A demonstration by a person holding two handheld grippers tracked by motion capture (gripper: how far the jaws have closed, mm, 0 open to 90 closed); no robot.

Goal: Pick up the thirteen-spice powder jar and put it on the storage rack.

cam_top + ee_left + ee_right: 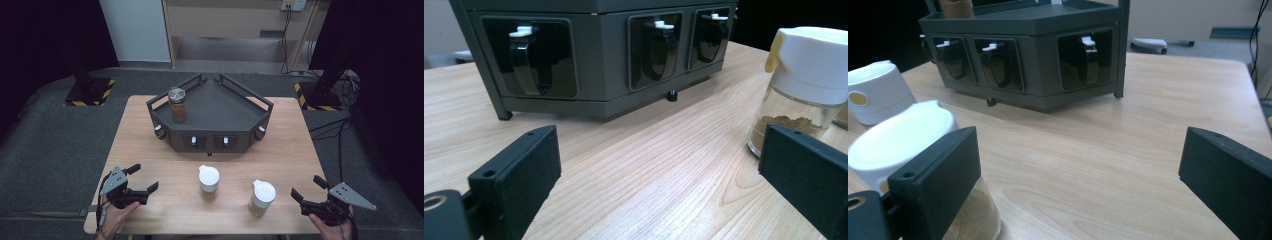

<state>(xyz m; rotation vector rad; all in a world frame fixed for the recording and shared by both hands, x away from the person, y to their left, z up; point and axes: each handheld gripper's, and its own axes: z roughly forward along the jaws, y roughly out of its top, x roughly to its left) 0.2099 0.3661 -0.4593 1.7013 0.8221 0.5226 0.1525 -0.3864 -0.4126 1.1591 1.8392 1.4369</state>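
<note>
Both hands rest at the near edge of the table point(150, 150), one at each corner, each holding its claw low over the wood and aimed forward toward the far side. The left claw point(142, 179) is angled a little inward, its jaws spread wide with bare table between them — it holds nothing and touches nothing. The right claw point(309, 189) mirrors it, jaws standing wide apart and empty.

Between the two claws stand two white-capped spice jars. The left jar point(209, 182) sits near the middle of the table, closer to the left claw but well apart from it; in the left gripper view it shows just beyond the right-hand jaw. The right jar point(262, 198) stands just beside the right claw, off its inner jaw and not gripped.

Farther back sits the dark corner rack point(220, 117), with a third jar point(177, 104) — clear-lidded, brown contents — standing upright on its left end.
</note>
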